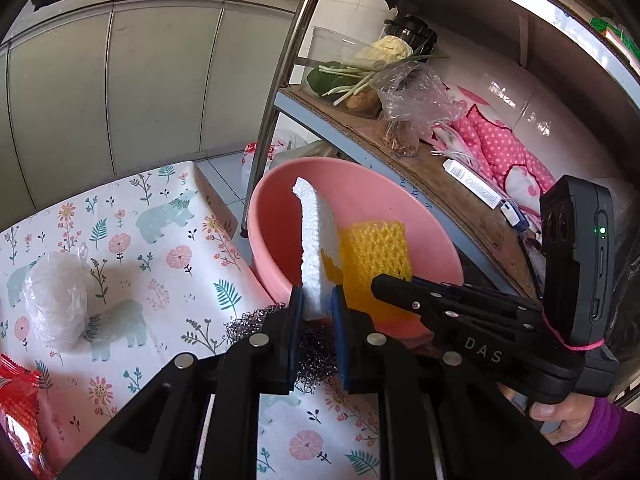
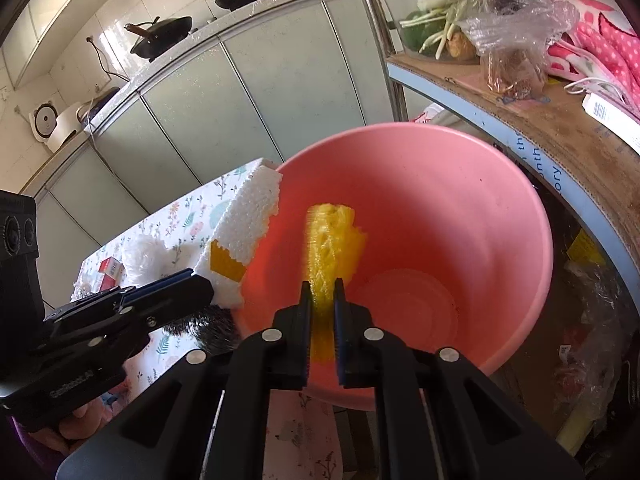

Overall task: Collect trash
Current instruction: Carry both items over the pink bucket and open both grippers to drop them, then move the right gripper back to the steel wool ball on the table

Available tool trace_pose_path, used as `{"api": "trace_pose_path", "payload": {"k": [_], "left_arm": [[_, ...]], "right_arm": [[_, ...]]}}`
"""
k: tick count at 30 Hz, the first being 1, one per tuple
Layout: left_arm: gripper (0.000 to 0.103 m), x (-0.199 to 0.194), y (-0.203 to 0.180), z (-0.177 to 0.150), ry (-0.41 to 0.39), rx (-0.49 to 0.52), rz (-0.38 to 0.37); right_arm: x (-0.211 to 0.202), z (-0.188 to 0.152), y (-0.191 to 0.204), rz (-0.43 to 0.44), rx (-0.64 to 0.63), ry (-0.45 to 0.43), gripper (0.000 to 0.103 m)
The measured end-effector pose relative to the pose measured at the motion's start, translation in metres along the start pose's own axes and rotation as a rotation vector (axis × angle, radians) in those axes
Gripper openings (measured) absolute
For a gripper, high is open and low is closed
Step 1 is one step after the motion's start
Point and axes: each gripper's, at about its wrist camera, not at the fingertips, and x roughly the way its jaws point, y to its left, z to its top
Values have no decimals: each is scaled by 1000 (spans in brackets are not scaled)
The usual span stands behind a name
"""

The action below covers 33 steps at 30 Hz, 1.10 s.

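Observation:
My left gripper (image 1: 314, 306) is shut on a white styrofoam piece (image 1: 318, 240) and holds it upright at the near rim of the pink basin (image 1: 360, 184). My right gripper (image 2: 322, 300) is shut on a yellow foam net (image 2: 332, 240) and holds it over the inside of the pink basin (image 2: 460, 200). The right gripper (image 1: 394, 284) also shows in the left wrist view with the yellow net (image 1: 376, 256). The left gripper (image 2: 188, 280) with the styrofoam (image 2: 248, 224) shows in the right wrist view at the basin's left rim.
A steel wool scourer (image 1: 316, 348) lies on the floral tablecloth (image 1: 160, 240) under my left gripper. A clear plastic bag (image 1: 56, 300) and a red wrapper (image 1: 20, 396) lie to the left. A metal shelf (image 1: 440, 184) with vegetables, bags and pink cloth stands right.

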Motion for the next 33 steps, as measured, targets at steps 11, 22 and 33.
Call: {"api": "trace_pose_path", "payload": {"k": [11,22,33], "left_arm": [[16,7,-7,7,-7,65,20],[29,3,-7,11,-9,36,-28],[29,-25,2,5,-27,24,-24]], "right_arm": [[5,2,-10,-65,-2,3,10],[8,2,-15,-83,14,21,14],[-1,-1,-12,-70,39,17,34]]}}
